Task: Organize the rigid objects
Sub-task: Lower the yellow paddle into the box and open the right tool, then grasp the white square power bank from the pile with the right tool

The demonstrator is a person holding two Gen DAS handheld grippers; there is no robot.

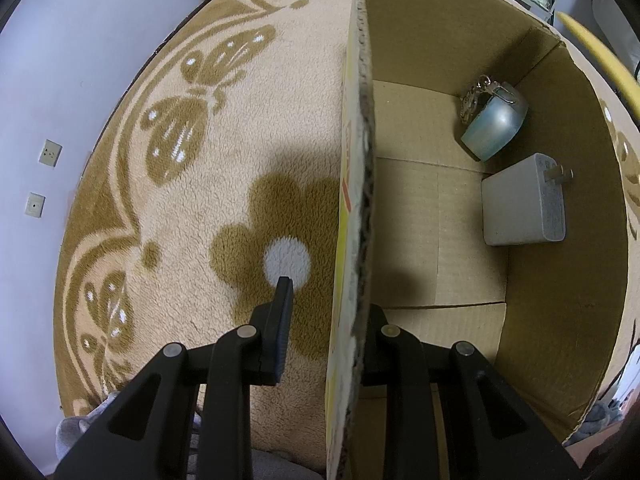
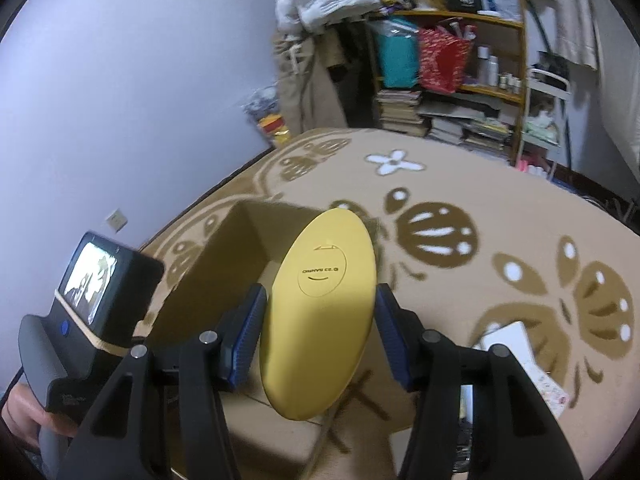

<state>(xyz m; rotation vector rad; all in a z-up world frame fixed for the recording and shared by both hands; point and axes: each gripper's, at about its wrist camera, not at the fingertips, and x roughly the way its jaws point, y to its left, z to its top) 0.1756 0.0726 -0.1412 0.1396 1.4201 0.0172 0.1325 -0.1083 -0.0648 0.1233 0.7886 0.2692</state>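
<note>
My right gripper (image 2: 320, 294) is shut on a yellow oval plastic piece (image 2: 320, 320) with a round cap and embossed lettering, held on edge above the open cardboard box (image 2: 224, 264). Its yellow rim (image 1: 596, 56) shows beyond the box's far wall in the left wrist view. My left gripper (image 1: 326, 304) is open and straddles the box's near wall (image 1: 360, 160). One finger (image 1: 282, 312) is outside over the rug, and the other is inside, mostly hidden by the wall. On the box floor lie a white plug charger (image 1: 524, 204) and a pale blue case with a keyring (image 1: 494, 124).
The box stands on a beige rug (image 1: 240, 120) with brown butterflies and flowers. A white patterned card or box (image 2: 524, 364) lies on the rug at the right. A hand (image 2: 24, 412) holds the other unit with its small screen (image 2: 90, 280). Shelves (image 2: 460, 80) and stacked books line the far wall.
</note>
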